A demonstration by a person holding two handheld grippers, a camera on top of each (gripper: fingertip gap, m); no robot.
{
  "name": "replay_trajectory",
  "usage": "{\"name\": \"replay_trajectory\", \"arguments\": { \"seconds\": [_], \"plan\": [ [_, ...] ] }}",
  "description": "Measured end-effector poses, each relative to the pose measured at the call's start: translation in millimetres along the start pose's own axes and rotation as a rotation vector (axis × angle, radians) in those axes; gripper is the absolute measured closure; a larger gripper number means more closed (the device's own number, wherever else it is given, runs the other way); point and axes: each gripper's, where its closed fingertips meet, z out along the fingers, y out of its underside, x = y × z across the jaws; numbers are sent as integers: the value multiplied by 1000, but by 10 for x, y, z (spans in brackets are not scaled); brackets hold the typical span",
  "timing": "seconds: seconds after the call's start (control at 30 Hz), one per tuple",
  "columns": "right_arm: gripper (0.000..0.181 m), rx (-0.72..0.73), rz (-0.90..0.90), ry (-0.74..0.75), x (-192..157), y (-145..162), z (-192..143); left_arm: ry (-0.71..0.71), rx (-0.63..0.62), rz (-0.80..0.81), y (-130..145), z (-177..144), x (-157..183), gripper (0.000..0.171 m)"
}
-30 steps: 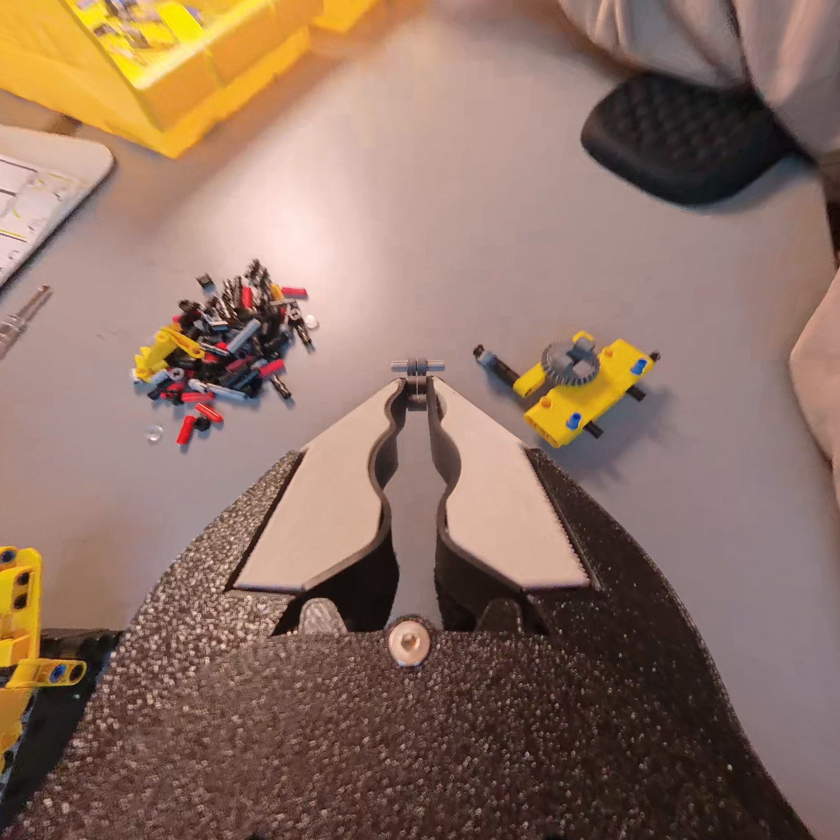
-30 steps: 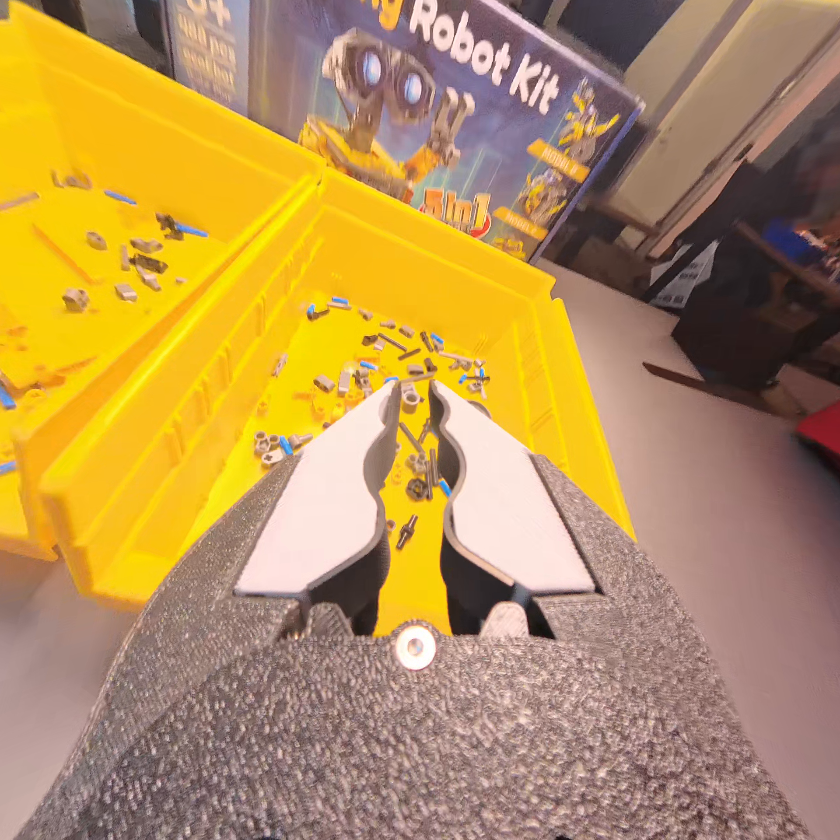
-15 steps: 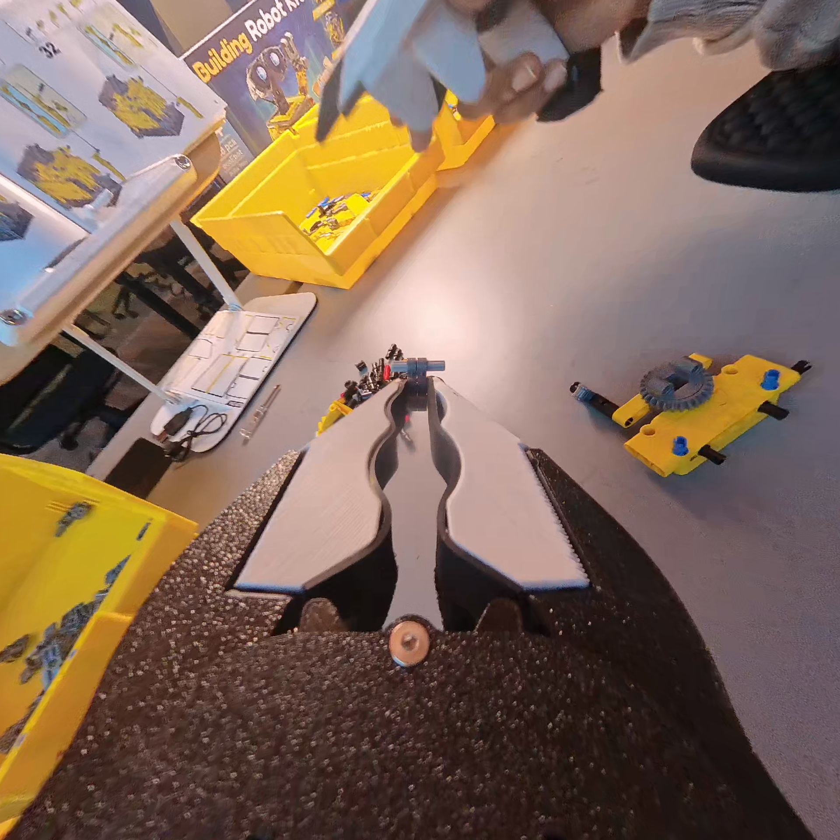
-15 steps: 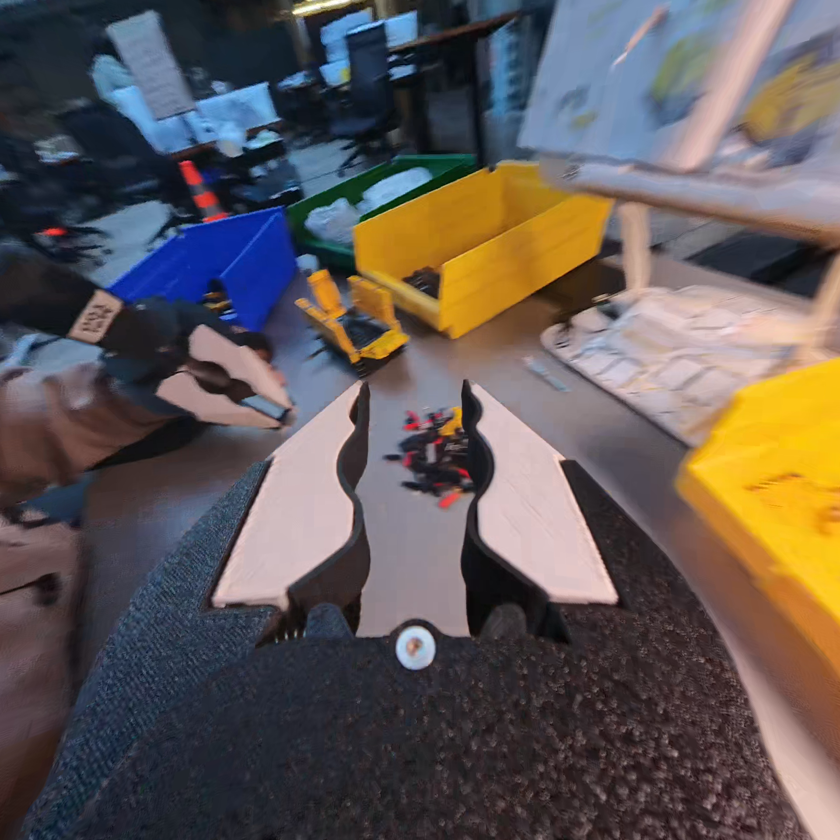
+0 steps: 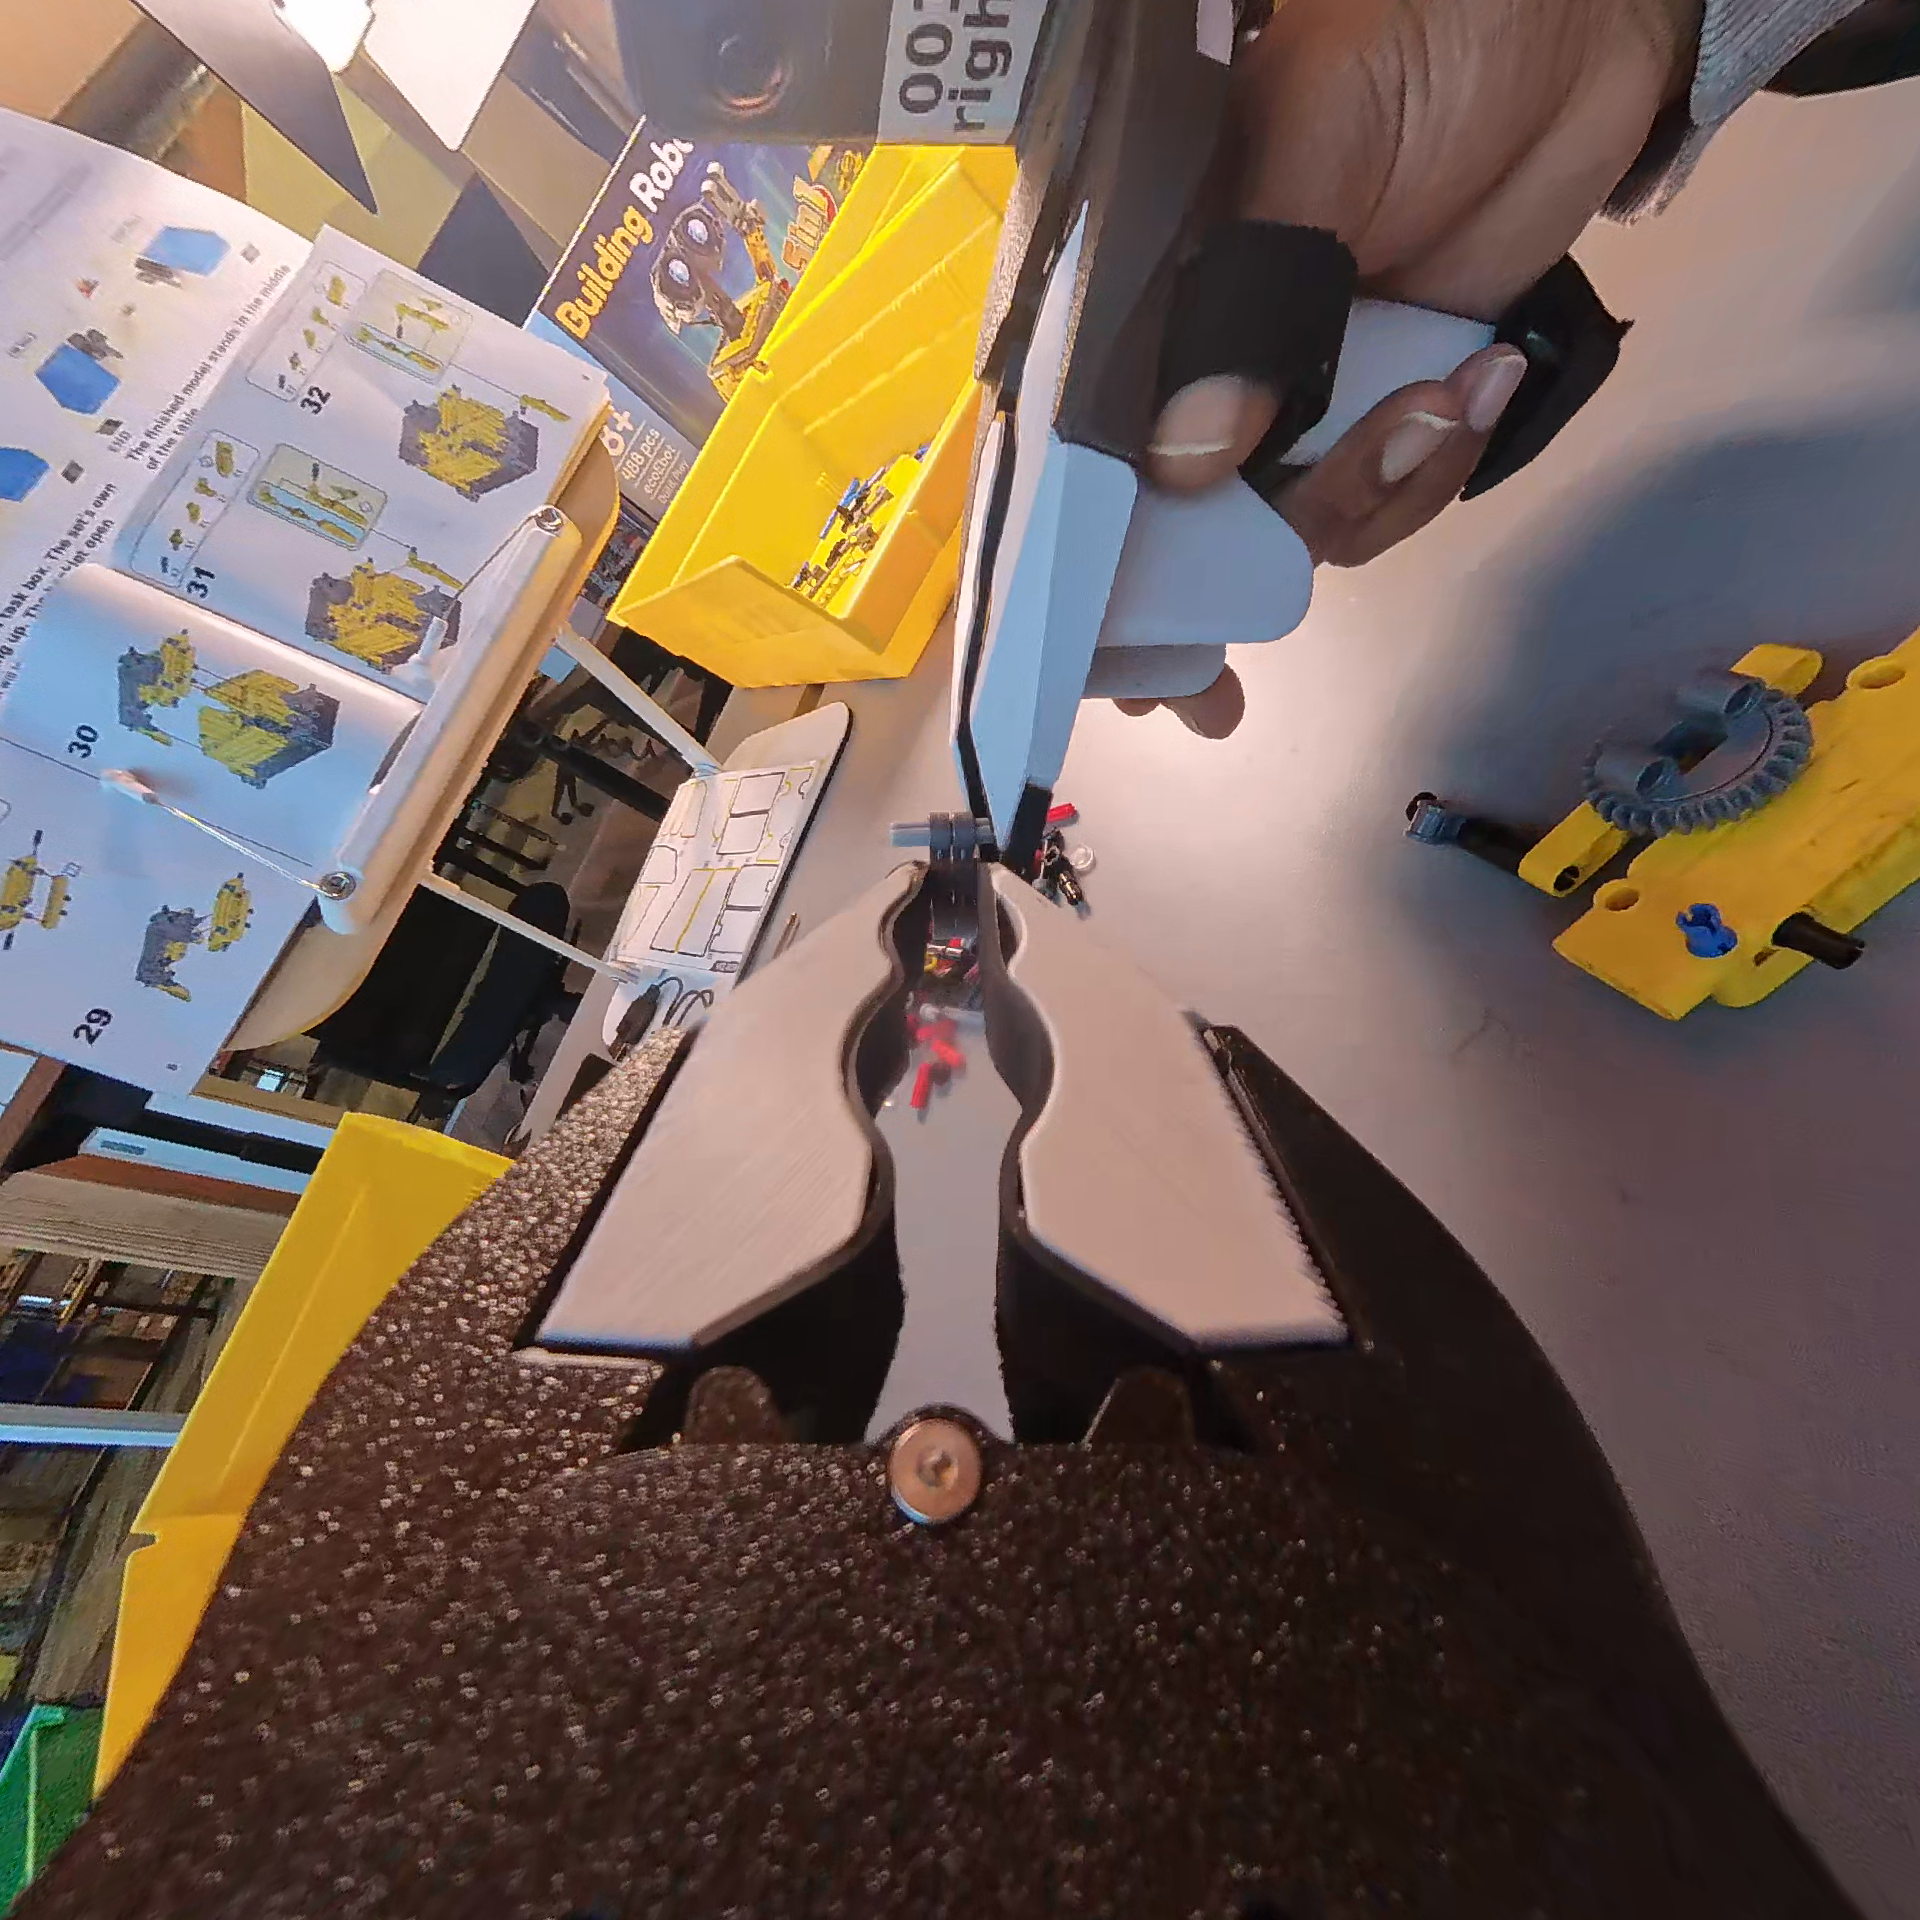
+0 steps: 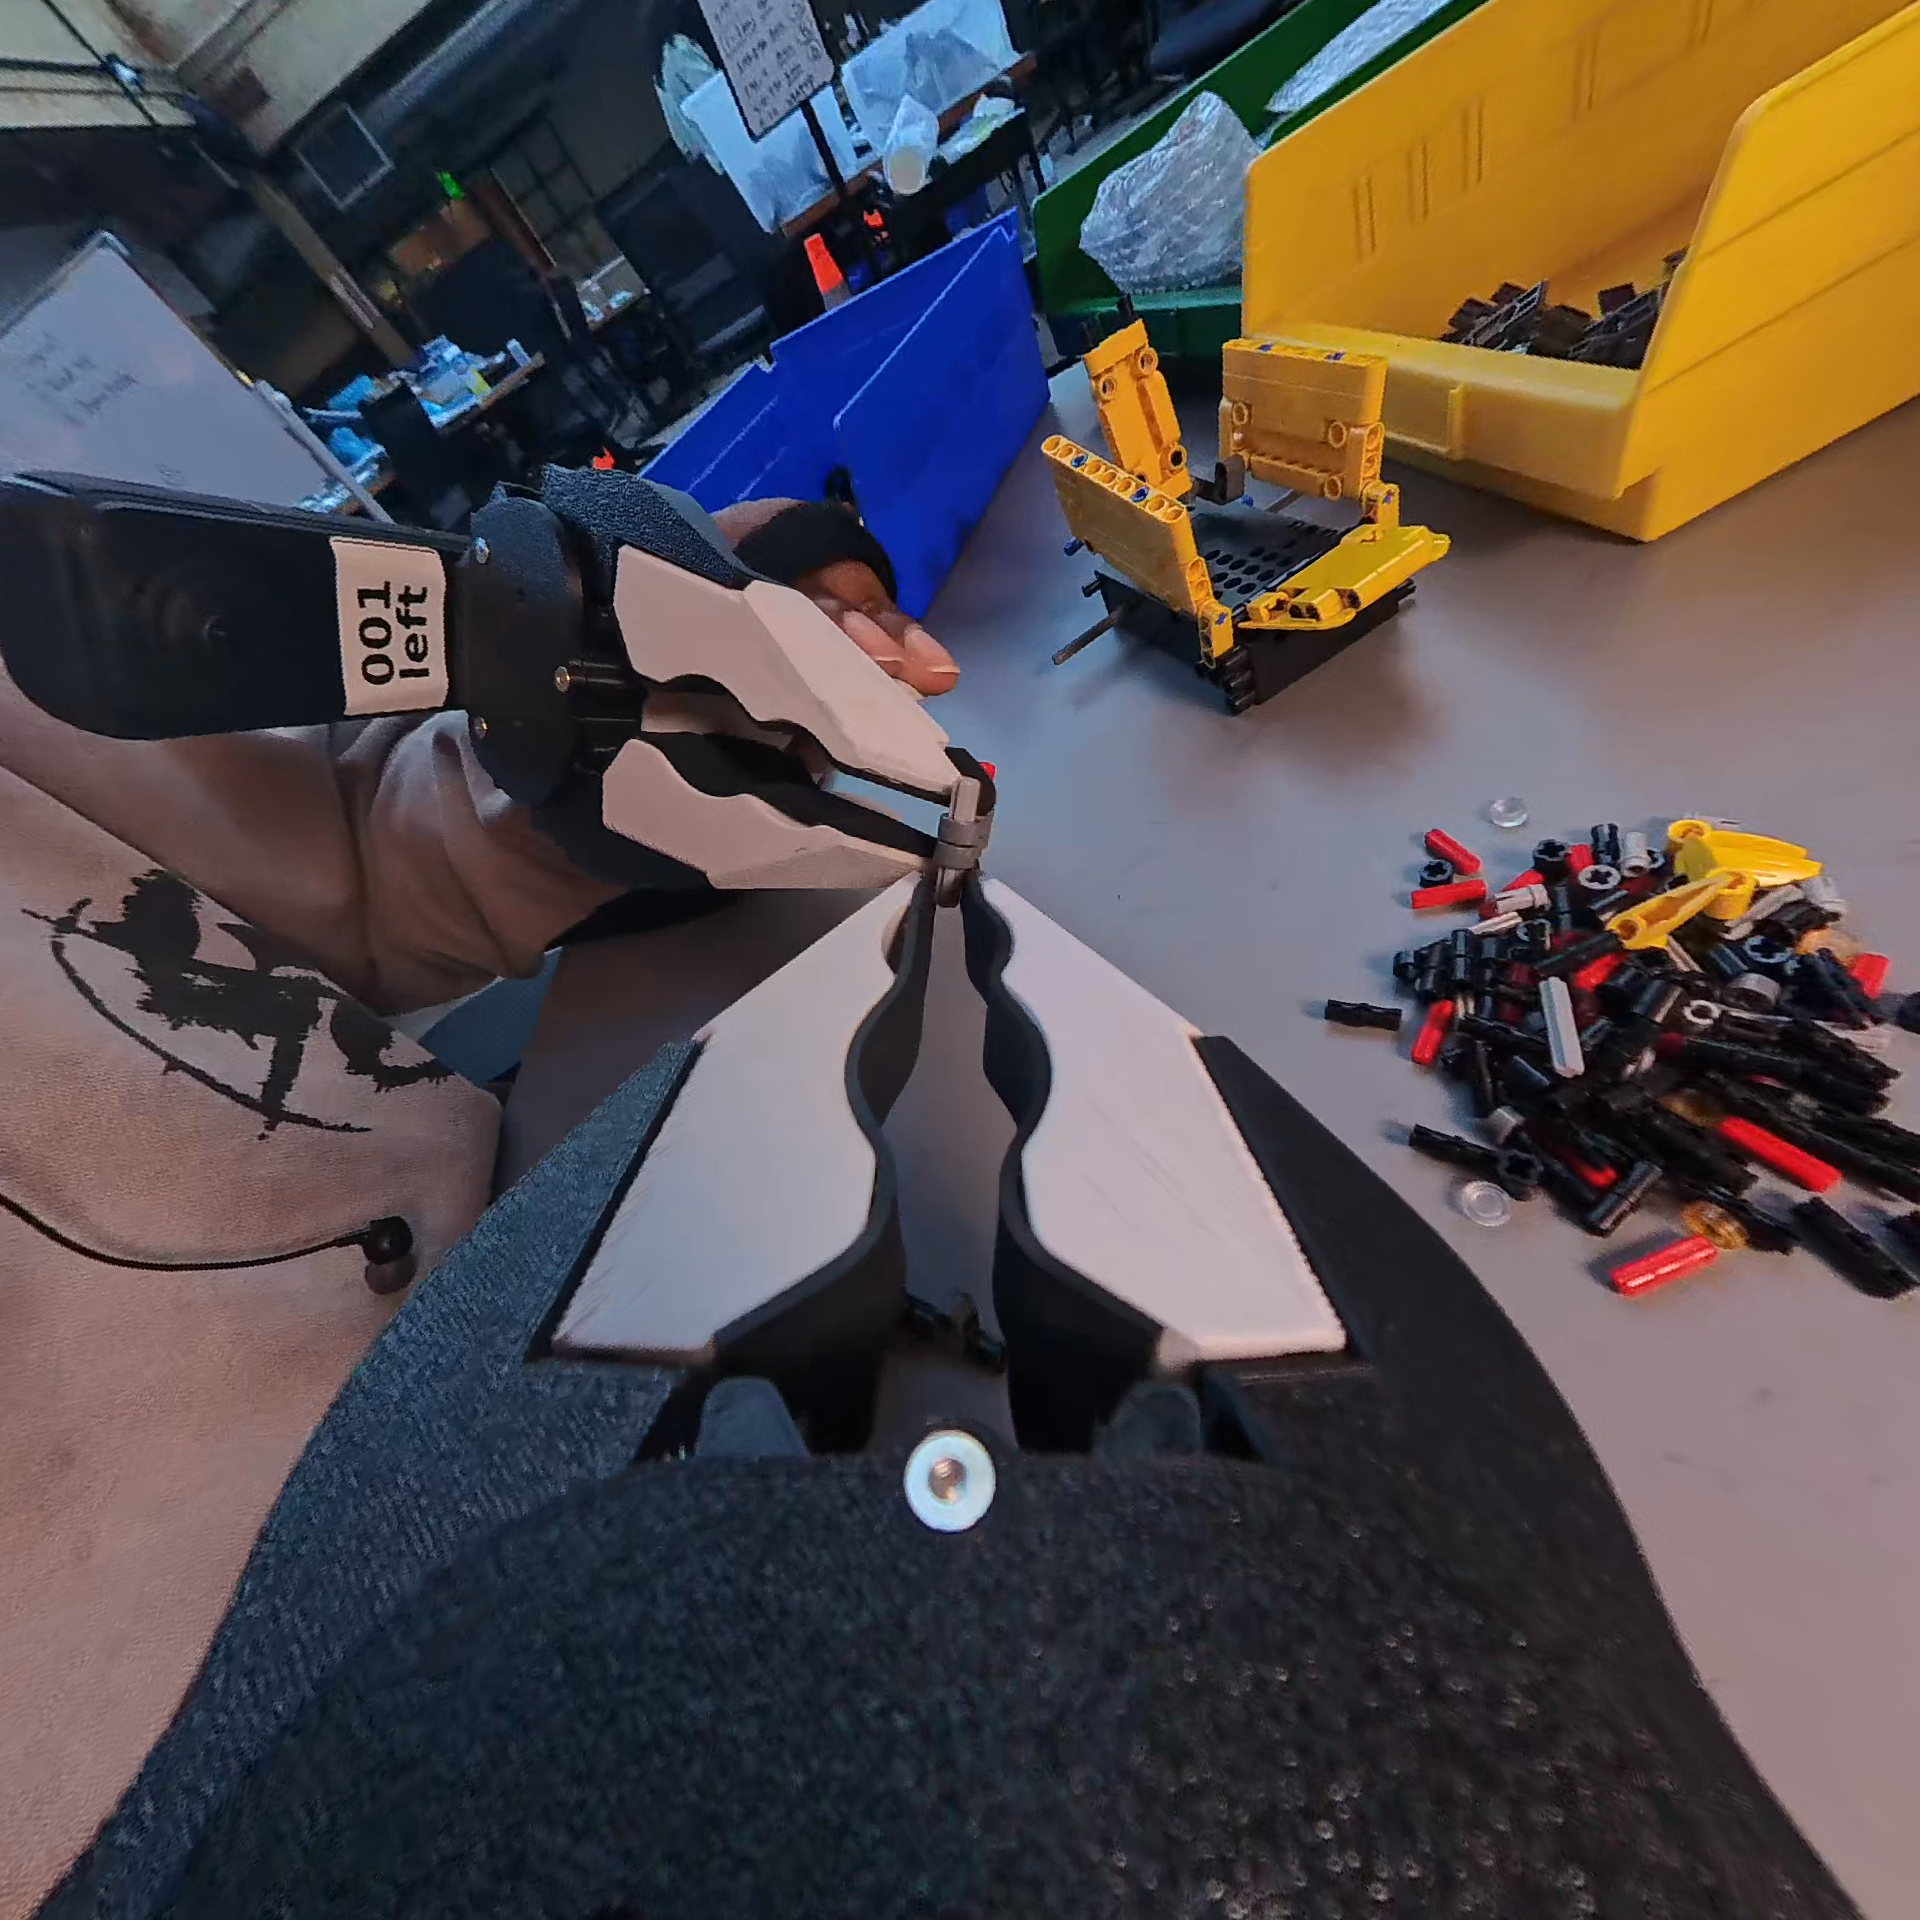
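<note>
My left gripper (image 5: 951, 883) is shut on a small grey pin-and-bush piece (image 5: 943, 834) and holds it above the grey table. It also shows in the right wrist view (image 6: 961, 816), coming in from the left. My right gripper (image 6: 945, 891) has its jaws closed to a narrow gap around the lower end of the same piece (image 6: 963, 821). In the left wrist view the right gripper (image 5: 1003, 821) comes down from above, held by a hand, with its tips against the piece's end.
A pile of small black, red and yellow parts (image 6: 1662, 1039) lies to the right. A yellow plate with a grey gear (image 5: 1714, 821) lies on the table. A part-built yellow and black model (image 6: 1247, 551), yellow bins (image 6: 1558, 416), a blue bin (image 6: 914, 416) and an instruction booklet on a stand (image 5: 260, 582) surround the area. The grippers are tip to tip, or close to it.
My right gripper swung away from the yellow bin, came over to the left gripper and closed from wide open onto the grey piece. The left gripper tilted upward, still holding the piece.
</note>
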Motion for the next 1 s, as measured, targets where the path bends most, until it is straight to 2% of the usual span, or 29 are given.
{"name": "replay_trajectory", "arguments": {
  "seconds": [0.1,0.2,0.3,0.37,0.47,0.57,0.73,0.77,0.87,0.93,1.0],
  "plan": [
    [178,-4,-53,-24,-46,-6,-27,56,65,-103,-57,-33,37,163],
    [178,-42,-133,-104,-188,13,-88,269,175,-433,-166,-113,113,149],
    [178,-74,-195,-145,-294,47,-119,448,269,-617,-288,-218,174,151],
    [178,-131,-262,-138,-319,126,-120,495,275,-606,-313,-251,235,166],
    [178,-170,-308,-129,-328,172,-143,512,256,-583,-312,-252,288,166],
    [178,-127,-331,-134,-357,86,-184,528,297,-646,-371,-283,237,167],
    [177,45,-365,-121,-444,-199,-237,548,424,-822,-502,-354,34,169],
    [172,59,-381,-106,-440,-219,-238,551,436,-840,-512,-360,18,169],
    [164,39,-451,-64,-416,-184,-208,570,447,-873,-527,-363,18,169],
    [173,40,-486,-58,-442,-177,-189,581,444,-872,-531,-360,39,169],
    [174,35,-513,-44,-440,-176,-186,582,443,-879,-527,-360,38,169]
  ]
}}
